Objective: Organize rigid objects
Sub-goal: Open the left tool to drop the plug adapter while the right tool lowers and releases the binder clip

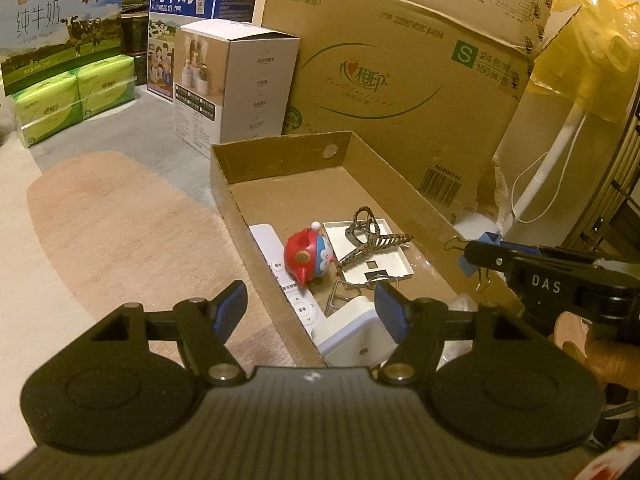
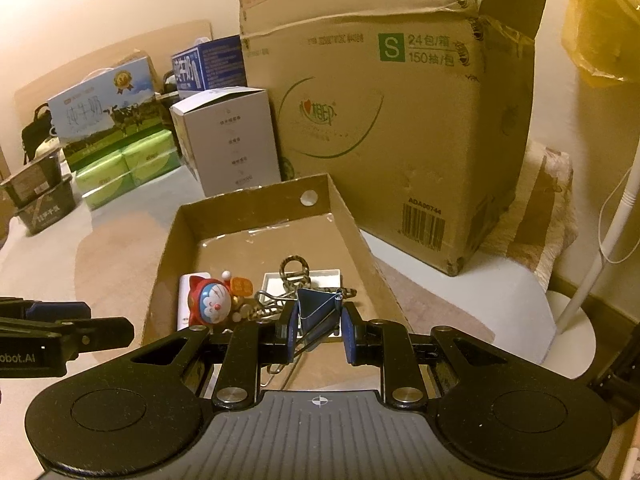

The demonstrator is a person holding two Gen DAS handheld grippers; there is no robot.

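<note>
My right tongs [image 2: 320, 330] are clamped on a blue binder clip [image 2: 316, 308], held just above the near end of the shallow cardboard tray [image 2: 248, 204] so it can join the toy figure [image 2: 214, 300], hair claw [image 2: 294, 270] and remote [image 1: 280, 268] already inside. My left tongs [image 1: 312, 308] stand apart and empty over the tray's near left wall.
</note>
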